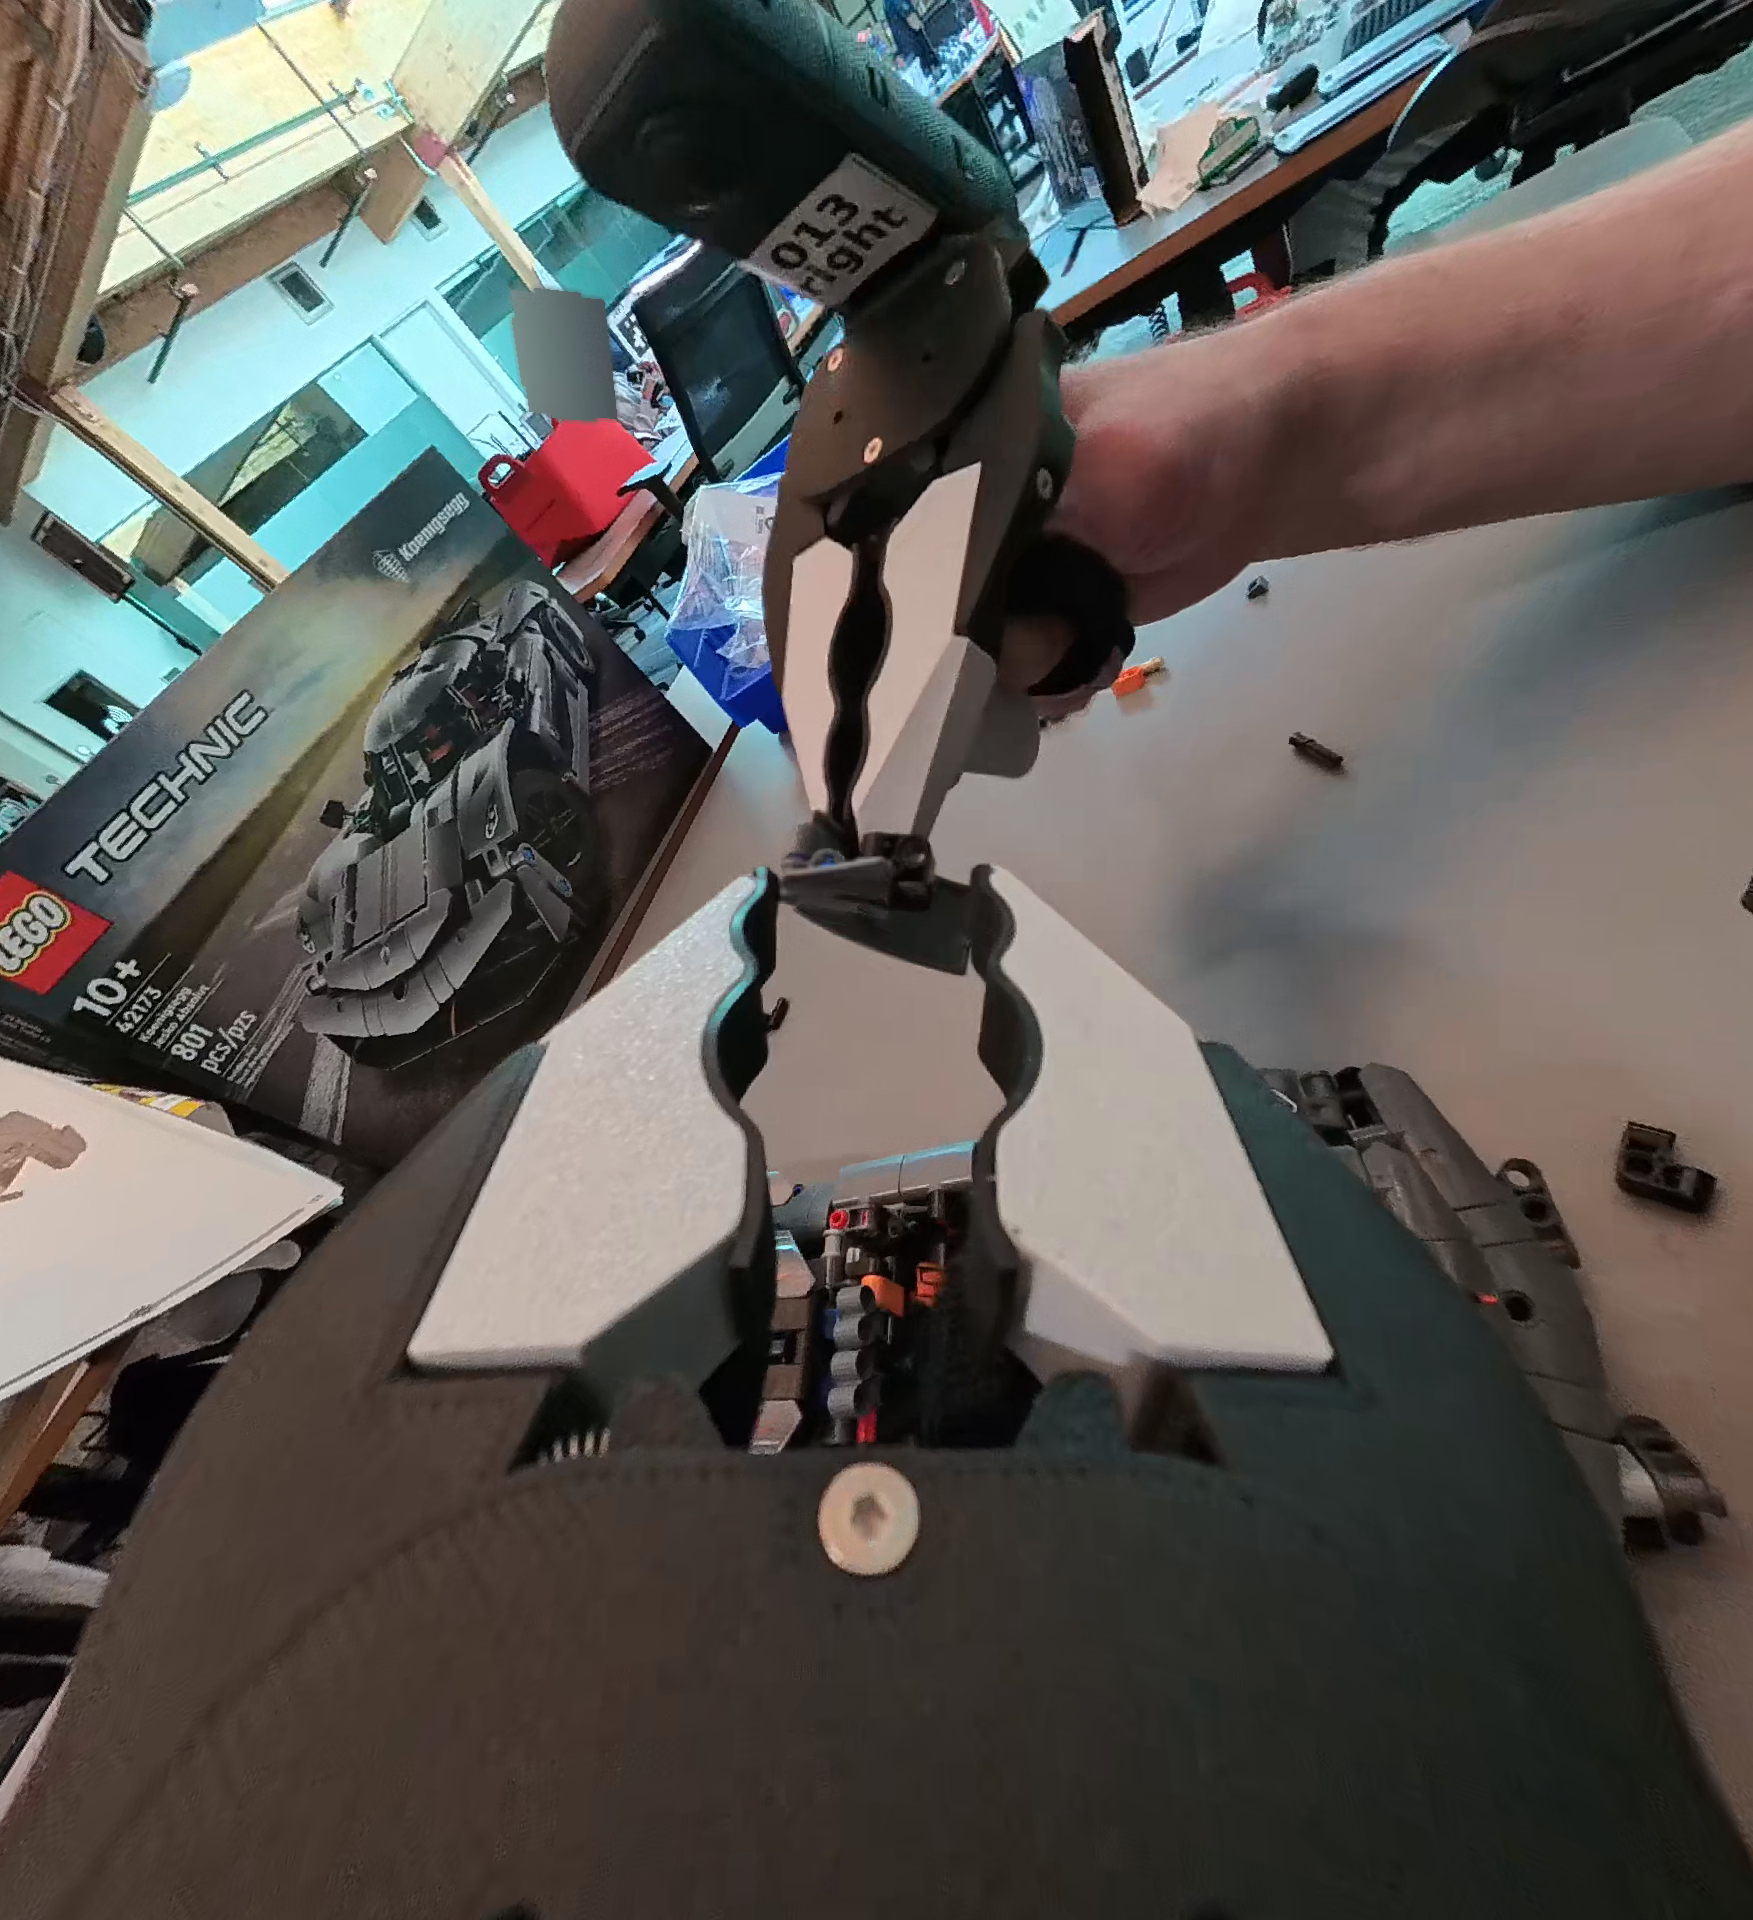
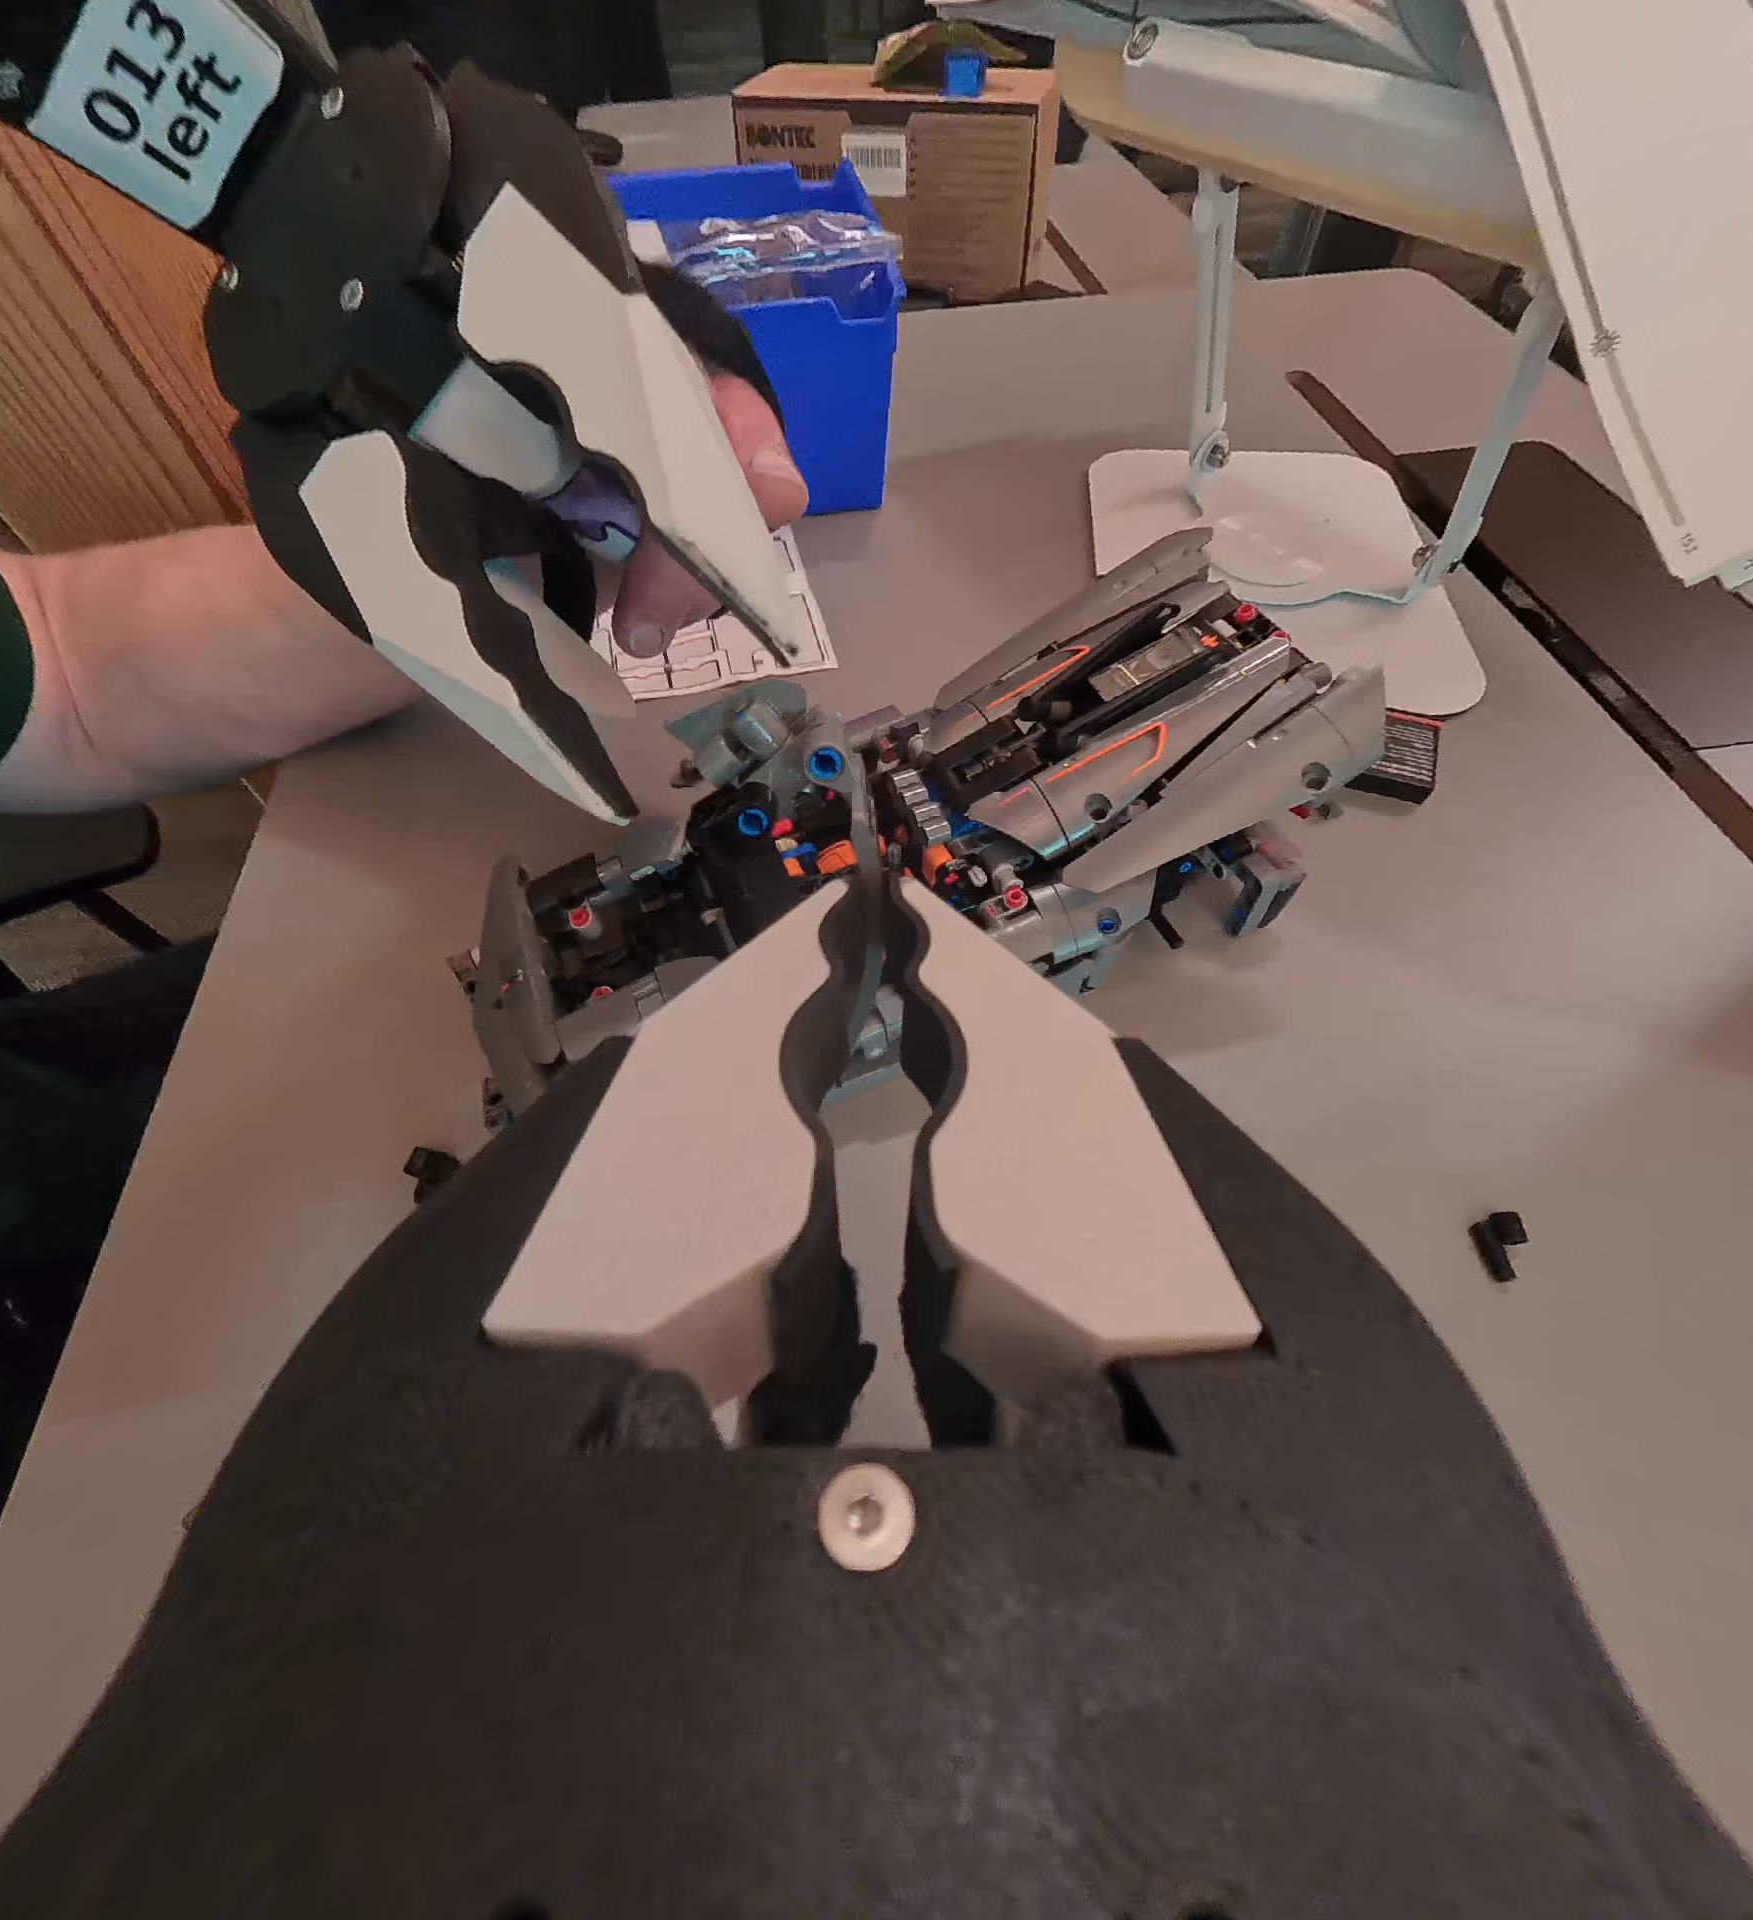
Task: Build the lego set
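The half-built grey car model (image 2: 1007, 821) lies on the pale table (image 2: 1474, 1247), and everything else is placed from it; the right gripper (image 2: 877, 904) is over the model's near, open end, its fingers drawn together and pinching a thin grey panel piece (image 2: 867, 831) that stands upright at that end; the left wrist view shows the same piece (image 1: 877, 894) as a small grey assembly with black connectors held at the right gripper's (image 1: 867, 821) tips; the left gripper (image 1: 877, 914) has its fingers spread apart, one on each side of that assembly, and whether they touch it cannot be told; in the right wrist view the left gripper (image 2: 706, 727) comes down from the model's far left side with its lower fingertip just beside the model's open end; a blue bin (image 2: 830, 332) holding clear bags sits well behind the model; the white base of a stand (image 2: 1298, 540) lies just behind the model's tail; the set's box (image 1: 332, 831) stands at the table edge near the model; small black loose pieces (image 1: 1667, 1169) lie scattered on the table near it; one black piece (image 2: 1500, 1242) lies apart to the model's right.
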Demonstrator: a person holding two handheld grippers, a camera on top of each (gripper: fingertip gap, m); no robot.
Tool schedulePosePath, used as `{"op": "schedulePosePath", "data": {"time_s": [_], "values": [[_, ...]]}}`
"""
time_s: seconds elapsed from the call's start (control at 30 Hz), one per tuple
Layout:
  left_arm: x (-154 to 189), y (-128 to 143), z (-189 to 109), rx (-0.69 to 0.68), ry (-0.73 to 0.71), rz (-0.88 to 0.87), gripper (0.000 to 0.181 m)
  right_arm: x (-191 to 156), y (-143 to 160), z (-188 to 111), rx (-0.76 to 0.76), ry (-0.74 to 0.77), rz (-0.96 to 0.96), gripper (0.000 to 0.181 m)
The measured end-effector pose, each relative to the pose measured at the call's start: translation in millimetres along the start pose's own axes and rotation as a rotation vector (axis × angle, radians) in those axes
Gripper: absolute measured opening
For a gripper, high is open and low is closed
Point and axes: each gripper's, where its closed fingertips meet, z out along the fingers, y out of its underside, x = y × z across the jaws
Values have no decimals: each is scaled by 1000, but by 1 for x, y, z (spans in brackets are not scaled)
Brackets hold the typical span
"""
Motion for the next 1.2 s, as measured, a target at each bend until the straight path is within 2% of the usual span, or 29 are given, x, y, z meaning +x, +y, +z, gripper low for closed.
{"op": "schedulePosePath", "data": {"time_s": [0.13,0.37,0.6,1.2], "values": [[0,2,1,-13,-3,9,34,-1,1,-2,-8,-19,17,0],[7,1,4,-35,-2,75,32,-12,12,2,-39,-157,138,0],[26,3,7,-96,53,184,21,-23,23,2,-94,-251,164,0],[107,0,3,-125,457,156,10,-86,73,-12,-358,-605,87,0]]}}
